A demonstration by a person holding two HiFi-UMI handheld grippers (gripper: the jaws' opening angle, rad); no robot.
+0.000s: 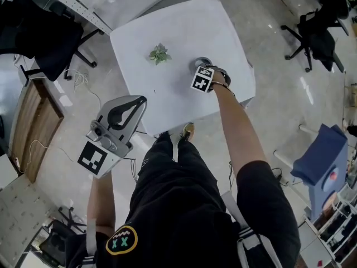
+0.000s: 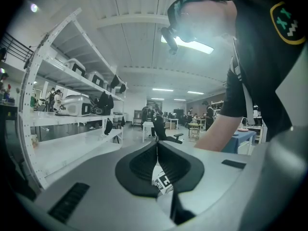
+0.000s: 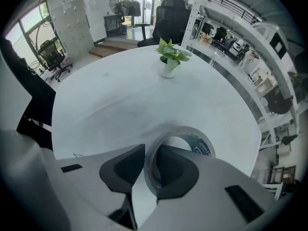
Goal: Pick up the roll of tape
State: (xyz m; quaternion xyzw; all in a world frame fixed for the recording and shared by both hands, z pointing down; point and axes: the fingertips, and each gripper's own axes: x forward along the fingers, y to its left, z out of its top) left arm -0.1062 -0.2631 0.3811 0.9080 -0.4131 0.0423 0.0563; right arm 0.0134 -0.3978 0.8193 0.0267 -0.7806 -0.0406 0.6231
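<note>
We clamp the wall of the roll of tape [image 3: 202, 146] in our right gripper [image 3: 150, 153], one jaw inside its ring, the table [image 3: 120, 95] beneath; our left gripper [image 2: 157, 148] is closed on nothing.

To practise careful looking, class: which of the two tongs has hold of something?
The right tongs: down at the white table, they pinch the wall of the roll of tape. The left tongs are shut on nothing, off the table.
</note>
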